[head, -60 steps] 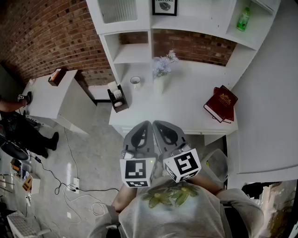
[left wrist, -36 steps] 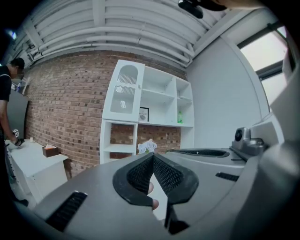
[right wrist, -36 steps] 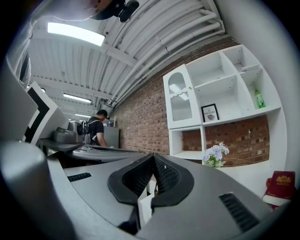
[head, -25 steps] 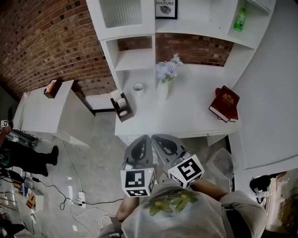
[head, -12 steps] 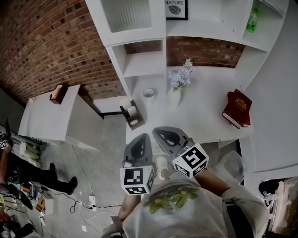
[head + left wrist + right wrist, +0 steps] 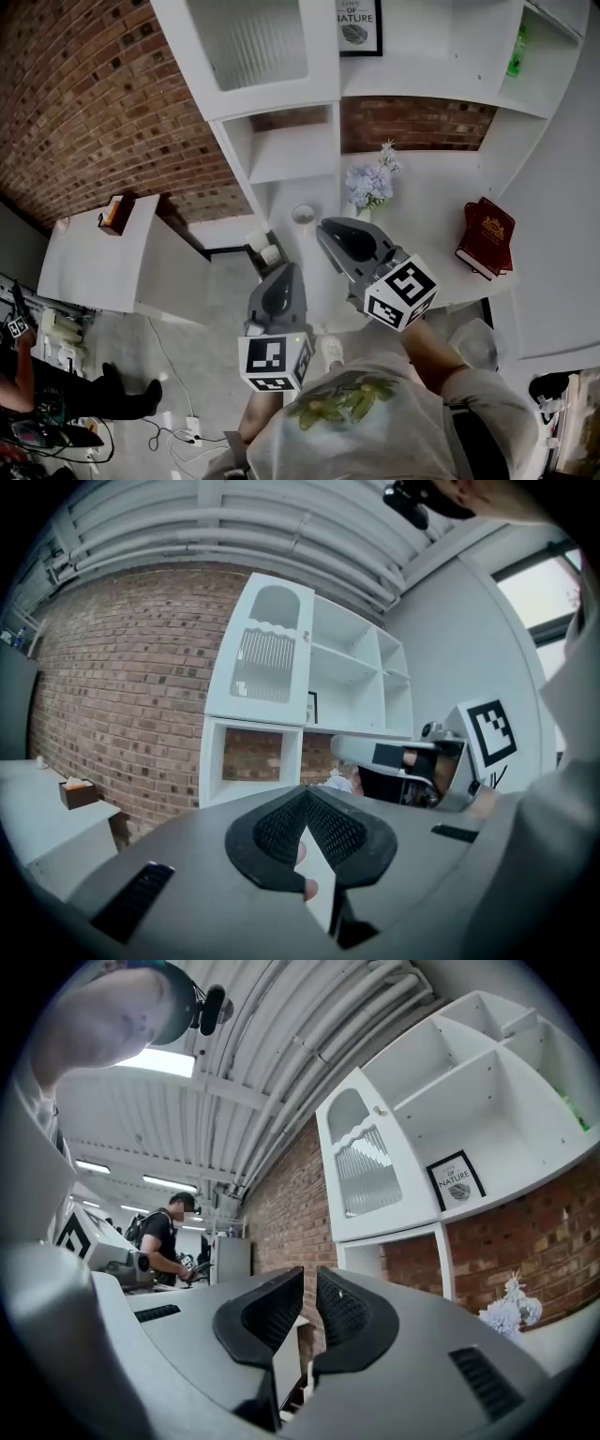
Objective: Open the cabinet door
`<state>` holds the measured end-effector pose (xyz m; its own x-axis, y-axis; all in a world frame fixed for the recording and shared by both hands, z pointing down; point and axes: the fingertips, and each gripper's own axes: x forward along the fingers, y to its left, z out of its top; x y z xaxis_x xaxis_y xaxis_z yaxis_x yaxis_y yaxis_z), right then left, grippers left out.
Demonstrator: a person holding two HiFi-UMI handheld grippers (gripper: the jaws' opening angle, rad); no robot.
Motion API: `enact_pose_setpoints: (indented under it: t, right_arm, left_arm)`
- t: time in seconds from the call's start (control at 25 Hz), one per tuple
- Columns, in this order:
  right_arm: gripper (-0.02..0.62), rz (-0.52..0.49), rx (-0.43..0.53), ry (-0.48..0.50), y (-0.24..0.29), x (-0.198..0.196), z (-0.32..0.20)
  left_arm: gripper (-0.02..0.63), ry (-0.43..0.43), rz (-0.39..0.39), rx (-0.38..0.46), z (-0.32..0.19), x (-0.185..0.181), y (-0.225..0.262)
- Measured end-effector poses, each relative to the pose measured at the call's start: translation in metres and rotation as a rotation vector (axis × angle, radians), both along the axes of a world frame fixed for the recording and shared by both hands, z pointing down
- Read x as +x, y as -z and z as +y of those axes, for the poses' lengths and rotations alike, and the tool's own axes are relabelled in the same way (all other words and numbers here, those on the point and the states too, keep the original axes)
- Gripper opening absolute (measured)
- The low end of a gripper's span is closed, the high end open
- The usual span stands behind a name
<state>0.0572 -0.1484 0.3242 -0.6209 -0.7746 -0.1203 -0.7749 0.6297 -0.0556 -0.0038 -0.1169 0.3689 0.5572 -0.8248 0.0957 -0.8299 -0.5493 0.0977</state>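
Cabinet door (image 6: 251, 42), white with a ribbed glass pane, sits high on the white shelf unit (image 6: 412, 66), well apart from my claws. Right claw (image 6: 323, 227) and left claw (image 6: 292, 269) are clenched, empty. I'd spread the right one, then meet the small knob (image 6: 380, 1110) squarely.

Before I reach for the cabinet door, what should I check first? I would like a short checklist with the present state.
1. Cabinet door closed: ok.
2. Door knob visible in the right gripper view: ok.
3. Right tool empty: ok.
4. Right tool jaws wide enough for knob: not ok, almost together.
5. Right tool at the knob: not ok, well apart.
6. Left tool shut, away from door: ok.
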Motion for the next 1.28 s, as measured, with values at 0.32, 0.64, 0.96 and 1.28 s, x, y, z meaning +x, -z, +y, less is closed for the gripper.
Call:
enact_pose_setpoints:
  t: [0.32,0.64,0.96,1.28]
  right_arm:
    - [0.025,0.017,0.023,-0.072,0.020,0.027,-0.061]
    - [0.025,0.015,0.034,-0.126,0.033,0.055,-0.103]
    - [0.025,-0.013,0.058,-0.174,0.048,0.079,-0.138]
    - [0.028,-0.012,0.067,-0.190,0.054,0.095,-0.172]
  left_arm:
    - [0.008,-0.016,-0.006,-0.032,-0.039,0.000,-0.009]
    - [0.008,-0.059,-0.032,-0.062,-0.057,0.009,-0.015]
    - [0.008,-0.095,-0.057,-0.083,-0.075,0.019,-0.020]
    - [0.008,-0.107,-0.082,-0.102,-0.102,0.024,-0.023]
